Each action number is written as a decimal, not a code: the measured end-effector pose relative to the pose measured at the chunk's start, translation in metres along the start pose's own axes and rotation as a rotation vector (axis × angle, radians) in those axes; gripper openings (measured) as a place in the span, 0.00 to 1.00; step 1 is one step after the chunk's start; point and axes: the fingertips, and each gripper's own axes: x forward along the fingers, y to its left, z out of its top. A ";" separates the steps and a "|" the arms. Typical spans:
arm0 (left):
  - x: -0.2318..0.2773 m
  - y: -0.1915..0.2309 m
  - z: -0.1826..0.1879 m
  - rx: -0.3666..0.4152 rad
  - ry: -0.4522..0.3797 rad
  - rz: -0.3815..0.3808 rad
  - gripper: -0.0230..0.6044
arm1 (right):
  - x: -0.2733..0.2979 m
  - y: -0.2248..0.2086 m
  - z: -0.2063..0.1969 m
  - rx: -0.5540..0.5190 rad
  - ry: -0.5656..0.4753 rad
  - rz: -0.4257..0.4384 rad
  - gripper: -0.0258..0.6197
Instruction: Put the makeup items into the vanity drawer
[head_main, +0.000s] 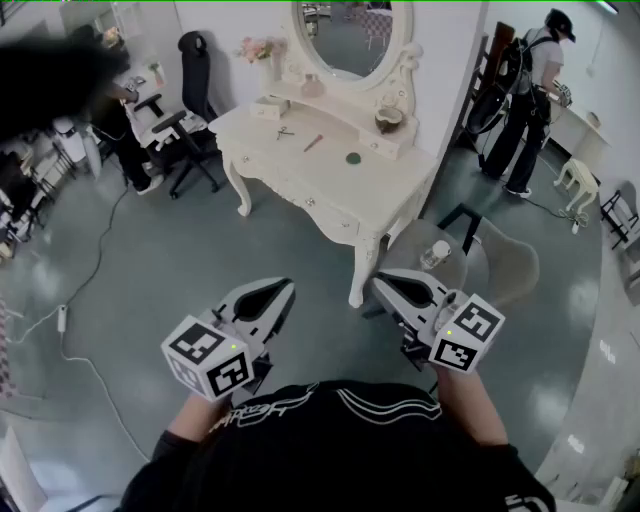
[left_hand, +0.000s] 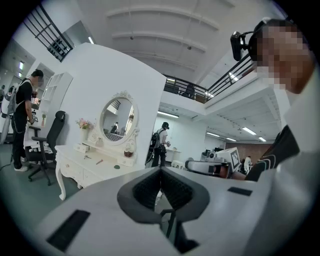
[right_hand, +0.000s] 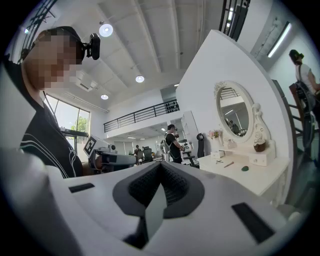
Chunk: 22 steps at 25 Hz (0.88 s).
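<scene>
On top of the vanity (head_main: 290, 165), well ahead of both grippers, lie a green compact (head_main: 353, 157), a slim pencil (head_main: 313, 143) and a small metal tool (head_main: 285, 131). All look light and rigid. The pencil is best pinched mid-length. The compact should be taken across its edges, though it may slip. Left gripper (head_main: 282, 290) and right gripper (head_main: 385, 285) are both closed tight, holding nothing.

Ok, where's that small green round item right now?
In the head view the green round item lies on the vanity top, just right of the brown stick and in front of the oval mirror.
</scene>
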 end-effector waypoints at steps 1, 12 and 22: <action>0.003 0.000 0.000 0.003 0.002 -0.001 0.08 | 0.000 -0.003 0.000 0.000 0.000 -0.002 0.08; 0.013 0.011 -0.001 -0.005 0.010 0.004 0.08 | 0.010 -0.018 -0.005 0.048 -0.005 0.008 0.09; 0.036 0.084 -0.010 -0.070 0.030 0.019 0.08 | 0.062 -0.076 -0.022 0.050 0.048 -0.097 0.33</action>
